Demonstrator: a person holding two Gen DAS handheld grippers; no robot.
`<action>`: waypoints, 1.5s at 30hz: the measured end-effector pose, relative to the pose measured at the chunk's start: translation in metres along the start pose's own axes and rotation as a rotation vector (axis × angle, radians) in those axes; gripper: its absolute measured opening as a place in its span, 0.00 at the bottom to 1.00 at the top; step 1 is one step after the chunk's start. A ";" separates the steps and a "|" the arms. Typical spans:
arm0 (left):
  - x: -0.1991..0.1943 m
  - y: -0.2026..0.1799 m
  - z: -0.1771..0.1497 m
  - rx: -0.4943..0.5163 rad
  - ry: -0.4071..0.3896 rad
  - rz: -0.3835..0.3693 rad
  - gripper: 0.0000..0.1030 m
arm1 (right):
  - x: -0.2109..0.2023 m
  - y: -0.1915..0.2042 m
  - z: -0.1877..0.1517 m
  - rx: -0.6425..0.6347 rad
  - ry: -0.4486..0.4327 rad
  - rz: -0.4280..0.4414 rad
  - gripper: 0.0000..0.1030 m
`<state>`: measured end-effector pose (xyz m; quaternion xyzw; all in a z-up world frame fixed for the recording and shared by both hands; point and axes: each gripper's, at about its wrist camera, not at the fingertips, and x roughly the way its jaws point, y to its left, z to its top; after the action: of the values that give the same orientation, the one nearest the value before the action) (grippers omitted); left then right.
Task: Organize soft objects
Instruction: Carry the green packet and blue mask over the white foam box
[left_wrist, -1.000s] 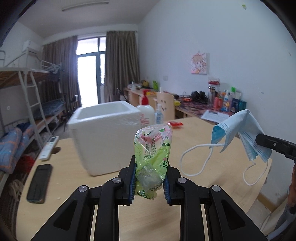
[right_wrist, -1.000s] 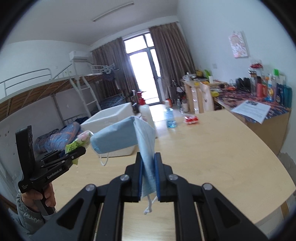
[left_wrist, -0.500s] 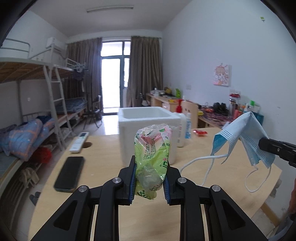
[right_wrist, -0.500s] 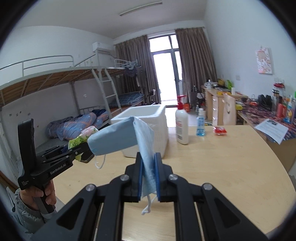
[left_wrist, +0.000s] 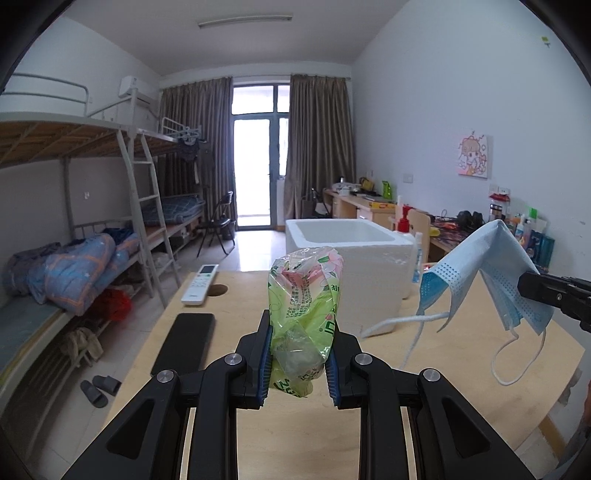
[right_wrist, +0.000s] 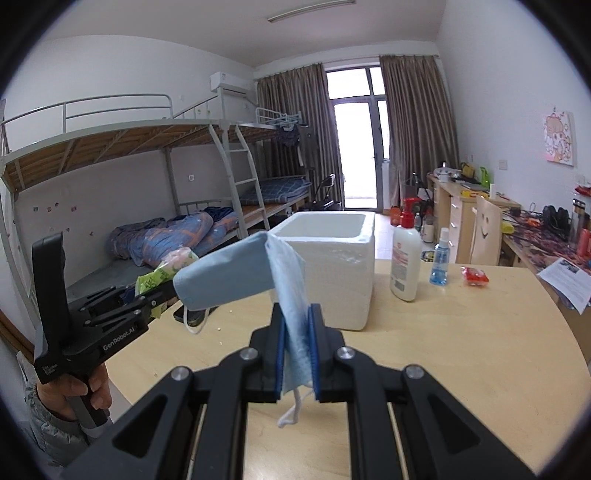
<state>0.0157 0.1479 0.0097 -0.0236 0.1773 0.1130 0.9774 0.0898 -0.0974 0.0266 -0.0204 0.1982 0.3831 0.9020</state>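
Both claws carrying soft items, now squared up to the box.
Left claw (left_wrist: 297, 356) grips the green tissue pack (left_wrist: 304, 317), right claw (right_wrist: 297, 352) the blue face mask (right_wrist: 255, 271); the white foam box (left_wrist: 349, 258) has swung to 12 o'clock, likely the drop target.

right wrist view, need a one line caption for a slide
Right claw shut on a blue face mask, held above the wooden table before a white foam box.

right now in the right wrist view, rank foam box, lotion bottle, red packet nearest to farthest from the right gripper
1. White foam box, straight ahead of the right gripper.
2. White lotion pump bottle with a red top, ahead to the right.
3. Small red packet, farther right on the table.
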 end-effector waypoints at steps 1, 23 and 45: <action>0.001 0.001 0.001 -0.002 0.001 0.004 0.25 | 0.002 0.001 0.001 -0.002 0.001 0.003 0.14; 0.030 0.000 0.040 0.012 -0.013 0.004 0.25 | 0.035 -0.009 0.054 -0.037 0.023 -0.051 0.14; 0.068 -0.011 0.091 0.058 -0.042 -0.042 0.25 | 0.076 -0.037 0.099 -0.039 0.024 -0.085 0.14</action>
<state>0.1111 0.1593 0.0710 0.0033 0.1593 0.0878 0.9833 0.1969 -0.0526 0.0846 -0.0510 0.2006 0.3481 0.9143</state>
